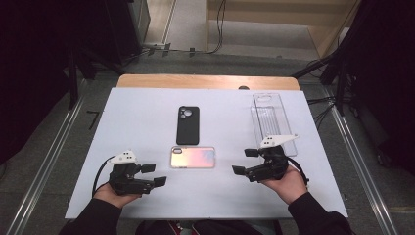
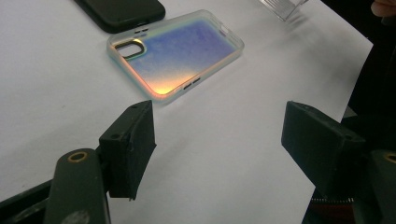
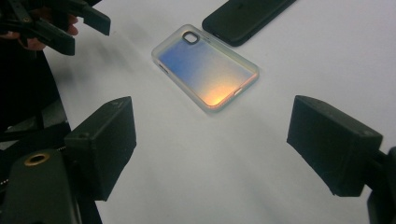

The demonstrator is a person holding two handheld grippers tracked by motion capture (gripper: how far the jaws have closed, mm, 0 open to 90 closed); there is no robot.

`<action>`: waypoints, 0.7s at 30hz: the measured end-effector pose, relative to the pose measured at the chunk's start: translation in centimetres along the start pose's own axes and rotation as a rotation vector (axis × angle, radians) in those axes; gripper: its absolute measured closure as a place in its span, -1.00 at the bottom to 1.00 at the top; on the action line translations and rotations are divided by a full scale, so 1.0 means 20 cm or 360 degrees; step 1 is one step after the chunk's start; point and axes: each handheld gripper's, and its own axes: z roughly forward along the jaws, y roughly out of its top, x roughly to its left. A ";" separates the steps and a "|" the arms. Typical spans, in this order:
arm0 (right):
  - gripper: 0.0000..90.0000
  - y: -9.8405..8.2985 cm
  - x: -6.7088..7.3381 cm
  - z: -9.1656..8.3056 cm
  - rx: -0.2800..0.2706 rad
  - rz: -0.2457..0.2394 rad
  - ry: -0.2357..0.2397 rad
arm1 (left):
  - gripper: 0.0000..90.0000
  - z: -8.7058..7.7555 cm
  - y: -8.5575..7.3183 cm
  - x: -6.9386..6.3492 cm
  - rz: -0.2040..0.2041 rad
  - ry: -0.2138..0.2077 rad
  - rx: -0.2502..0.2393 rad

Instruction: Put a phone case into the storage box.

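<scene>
On the white tabletop (image 1: pixel 147 112) in the high view, the iridescent phone case (image 1: pixel 193 157) lies flat just in front of the black phone case (image 1: pixel 188 125), with a clear plastic tray (image 1: pixel 270 117) off to its right. The left hand-held gripper (image 1: pixel 152 175) and right hand-held gripper (image 1: pixel 244 162) flank it, both spread and empty. From the left gripper view, the iridescent phone case (image 2: pixel 175 53) lies untouched beyond the parted jaws. From the right gripper view it (image 3: pixel 205 67) lies likewise ahead, apart from the jaws. Nothing looks grasped yet; picking up and any placing seem left to do.
</scene>
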 end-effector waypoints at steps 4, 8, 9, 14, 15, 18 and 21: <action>-0.69 0.03 0.00 0.04 -0.0006 0.0015 -0.0024 | -0.42 0.00 0.00 -0.01 0.0017 0.0005 0.0001; -0.69 0.06 0.00 0.07 -0.0013 0.0029 -0.0043 | -0.42 0.00 0.00 0.00 0.0026 0.0004 0.0001; -0.69 0.07 0.01 0.08 -0.0014 0.0025 -0.0050 | -0.41 0.00 0.00 0.00 0.0026 0.0007 -0.0003; -0.69 0.10 0.01 0.11 -0.0026 0.0041 -0.0094 | -0.42 0.00 0.00 0.00 0.0022 0.0006 -0.0001; -0.69 0.11 0.01 0.12 -0.0029 0.0038 -0.0095 | -0.42 0.00 0.00 0.00 0.0024 0.0008 -0.0004; -0.69 0.13 0.01 0.15 -0.0032 0.0035 -0.0088 | -0.42 0.00 0.00 0.00 0.0022 0.0007 0.0001; -0.69 0.16 0.02 0.18 -0.0024 0.0024 -0.0096 | -0.42 0.00 0.00 0.00 0.0019 0.0009 0.0003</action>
